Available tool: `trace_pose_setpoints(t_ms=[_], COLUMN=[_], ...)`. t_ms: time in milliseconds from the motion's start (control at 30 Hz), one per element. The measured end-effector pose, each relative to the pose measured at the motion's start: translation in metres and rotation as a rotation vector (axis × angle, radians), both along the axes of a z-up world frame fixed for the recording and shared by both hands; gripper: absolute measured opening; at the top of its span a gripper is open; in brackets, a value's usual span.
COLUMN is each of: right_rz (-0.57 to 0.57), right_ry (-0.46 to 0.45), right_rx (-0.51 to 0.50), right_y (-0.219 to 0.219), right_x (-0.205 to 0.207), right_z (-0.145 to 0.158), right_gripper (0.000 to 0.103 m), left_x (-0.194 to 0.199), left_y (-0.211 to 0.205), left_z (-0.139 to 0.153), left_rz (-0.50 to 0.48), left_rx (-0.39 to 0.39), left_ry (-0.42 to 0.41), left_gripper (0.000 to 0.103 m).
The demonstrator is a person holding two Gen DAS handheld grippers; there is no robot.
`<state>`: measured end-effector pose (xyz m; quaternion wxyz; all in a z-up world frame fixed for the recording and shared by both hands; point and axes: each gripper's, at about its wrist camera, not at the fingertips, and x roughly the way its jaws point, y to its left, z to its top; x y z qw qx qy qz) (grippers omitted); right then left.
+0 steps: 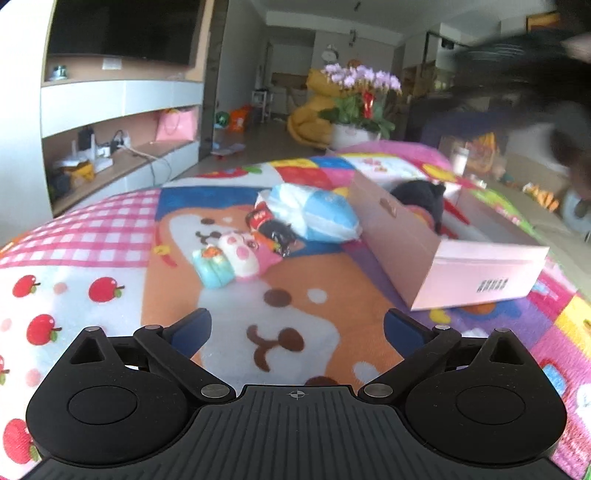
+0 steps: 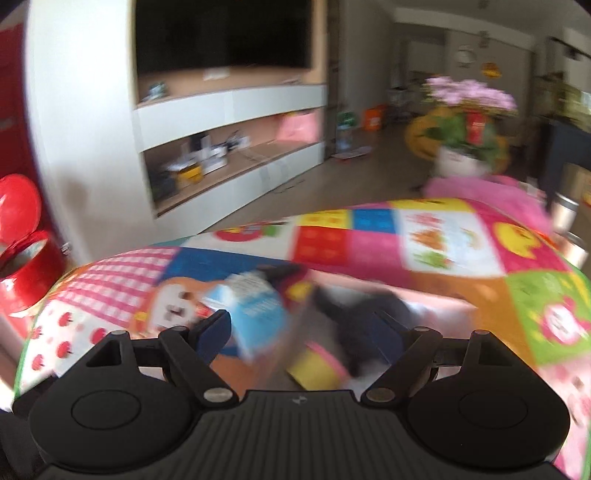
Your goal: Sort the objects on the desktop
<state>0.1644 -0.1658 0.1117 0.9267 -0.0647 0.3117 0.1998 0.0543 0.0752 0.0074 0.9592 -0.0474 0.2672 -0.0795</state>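
Observation:
On the colourful cartoon blanket (image 1: 110,229) lies a pile: a blue-and-white plastic pack (image 1: 314,210), a red-and-black packet (image 1: 271,230), a pink-and-white plush (image 1: 243,254) and a small teal toy (image 1: 212,267). To its right stands an open pink box (image 1: 476,273) with a black plush (image 1: 421,199) inside. My left gripper (image 1: 297,328) is open and empty, short of the pile. My right gripper (image 2: 301,328) is open above the box; its view is blurred, showing the blue pack (image 2: 255,314) and the black plush (image 2: 362,314) below. A dark blurred shape (image 1: 535,66) at the left view's upper right may be the right gripper.
A white shelf unit with a TV (image 1: 122,29) stands at the left. A flower pot (image 1: 354,110) and a yellow plush (image 1: 310,122) stand beyond the blanket. A red bin (image 2: 22,258) sits left in the right wrist view. A steel cup (image 2: 565,214) stands far right.

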Motion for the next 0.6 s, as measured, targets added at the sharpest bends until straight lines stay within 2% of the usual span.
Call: trace_pose_setpoints(t_ms=[133, 200, 233, 267, 300, 367, 433, 533, 600], right_rz=[0.062, 0.012, -0.035, -0.076, -0.107, -0.191, -0.228, -0.261, -0.268], right_ry=[0.076, 0.108, 0.144, 0.2, 0.253, 0.342, 0.399, 0.419, 0.421], right_rx=[-0.061, -0.075, -0.076, -0.065, -0.046, -0.013, -0.023, -0.113, -0.184], right_y=[0.069, 0.093, 0.102, 0.107, 0.108, 0.106, 0.105, 0.113, 0.12], right_x=[0.059, 0.098, 0.12, 0.143, 0.164, 0.203, 0.23, 0.247, 0.25], right_z=[-0.01, -0.019, -0.024, -0.03, -0.036, -0.049, -0.064, -0.085, -0.097], right_gripper=[0.083, 0.081, 0.072, 0.059, 0.055, 0.055, 0.058, 0.057, 0.053], left_x=[-0.004, -0.006, -0.006, -0.005, -0.004, -0.002, 0.0, 0.0, 0.0], left_y=[0.011, 0.017, 0.019, 0.022, 0.024, 0.029, 0.033, 0.035, 0.035], left_z=[-0.002, -0.002, -0.002, -0.002, -0.003, -0.005, -0.006, -0.007, -0.006], left_rz=[0.033, 0.051, 0.063, 0.077, 0.088, 0.113, 0.124, 0.125, 0.122], left_rx=[-0.067, -0.101, -0.116, -0.136, -0.152, -0.182, -0.204, -0.221, -0.227], left_ry=[-0.017, -0.026, -0.024, -0.02, -0.015, 0.001, 0.012, 0.021, 0.024], left_gripper=[0.102, 0.102, 0.102, 0.103, 0.103, 0.103, 0.103, 0.103, 0.103])
